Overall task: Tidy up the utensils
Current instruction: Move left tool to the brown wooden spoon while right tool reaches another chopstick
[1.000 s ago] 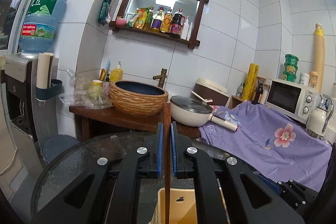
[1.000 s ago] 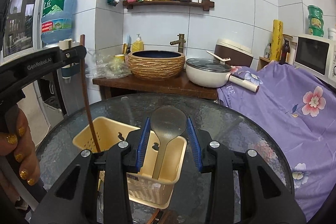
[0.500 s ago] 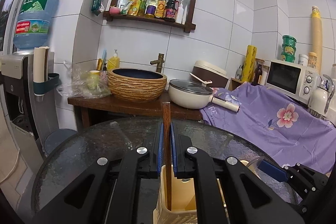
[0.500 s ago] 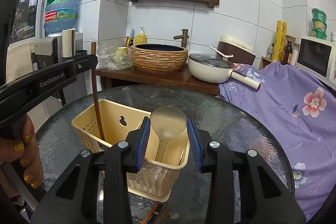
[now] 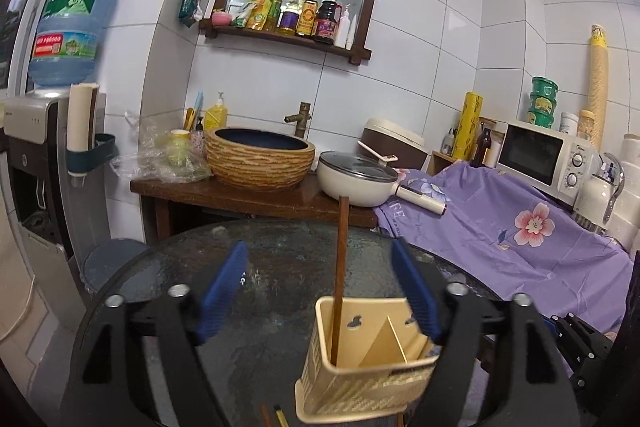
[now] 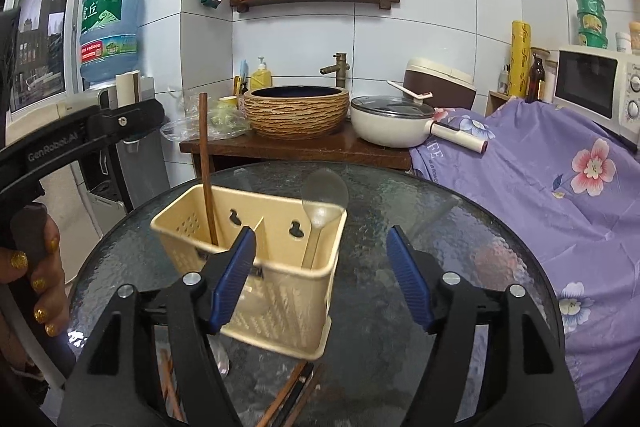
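A cream plastic utensil basket stands on the round glass table. A brown chopstick leans upright in its left compartment. A translucent spoon stands in the right compartment. My left gripper is opening; the chopstick rises between its blue pads, touching neither. My right gripper is opening too, just in front of the basket, and its pads are clear of the spoon. The left gripper's black body shows at the left of the right wrist view, held by a hand.
Loose chopsticks lie on the glass in front of the basket. Behind the table are a wooden bench with a woven basin and a white pan. A purple flowered cloth is at right, a water dispenser at left.
Both grippers have gone from shut to wide open. The chopstick and the spoon were let go and now stand in the basket. Both views have shifted slightly downward toward the table.
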Motion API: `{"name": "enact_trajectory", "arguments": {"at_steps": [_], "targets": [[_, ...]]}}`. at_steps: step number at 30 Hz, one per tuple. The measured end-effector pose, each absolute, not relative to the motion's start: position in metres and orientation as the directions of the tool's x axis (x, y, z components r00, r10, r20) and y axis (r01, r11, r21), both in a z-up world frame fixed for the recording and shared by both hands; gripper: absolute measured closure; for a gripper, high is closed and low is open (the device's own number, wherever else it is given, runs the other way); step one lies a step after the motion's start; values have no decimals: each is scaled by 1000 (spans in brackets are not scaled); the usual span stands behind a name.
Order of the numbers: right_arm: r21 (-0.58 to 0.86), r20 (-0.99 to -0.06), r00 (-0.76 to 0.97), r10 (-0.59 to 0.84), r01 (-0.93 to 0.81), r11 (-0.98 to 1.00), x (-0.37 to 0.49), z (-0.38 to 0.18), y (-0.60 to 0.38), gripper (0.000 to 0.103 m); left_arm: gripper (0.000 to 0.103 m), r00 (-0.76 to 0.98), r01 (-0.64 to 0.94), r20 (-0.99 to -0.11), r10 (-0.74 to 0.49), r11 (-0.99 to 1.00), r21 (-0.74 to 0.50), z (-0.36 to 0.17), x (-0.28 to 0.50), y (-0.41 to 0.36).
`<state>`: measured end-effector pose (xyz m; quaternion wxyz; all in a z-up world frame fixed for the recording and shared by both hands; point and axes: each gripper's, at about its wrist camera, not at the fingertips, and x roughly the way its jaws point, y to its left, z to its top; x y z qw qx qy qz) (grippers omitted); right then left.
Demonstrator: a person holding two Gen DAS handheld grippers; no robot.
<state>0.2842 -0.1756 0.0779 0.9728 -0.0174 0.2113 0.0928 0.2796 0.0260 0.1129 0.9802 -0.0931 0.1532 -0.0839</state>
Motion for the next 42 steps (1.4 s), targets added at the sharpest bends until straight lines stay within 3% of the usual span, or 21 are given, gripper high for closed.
{"name": "enact_trajectory", "arguments": {"at_steps": [2, 6, 11, 18, 22, 26, 31, 34, 42], "targets": [[9, -438, 881, 178, -194, 981, 271, 74, -178, 34, 13, 925, 138, -322, -203, 967, -214, 108, 274, 30], [34, -502, 843, 193, -204, 978, 256, 58, -182, 33, 8, 886, 133, -415, -205, 972, -196, 90, 263, 39], [28, -601, 778, 181, -206, 978, 243, 26, -180, 33, 8, 853, 117, -489, -182, 980, -161, 67, 249, 50], [57, -670, 718, 187, -201, 978, 231, -7, -180, 37, 10, 787, 100, -590, -179, 981, -163, 34, 241, 63], [86, -683, 691, 235, -243, 966, 225, -17, -177, 43, 17, 750, 96, -635, -188, 980, -176, 17, 236, 70], [93, -698, 652, 296, -328, 940, 223, -19, -160, 47, 36, 697, 105, -683, -217, 974, -203, 0, 230, 74], [98, -717, 593, 367, -435, 895, 223, -18, -133, 57, 51, 637, 128, -725, -262, 963, -236, -15, 220, 73], [107, -741, 552, 382, -464, 879, 229, -22, -123, 62, 56, 597, 152, -744, -300, 953, -262, -23, 215, 65], [95, -751, 540, 380, -481, 872, 239, -20, -117, 63, 63, 540, 178, -788, -295, 955, -236, -41, 211, 46]]}}
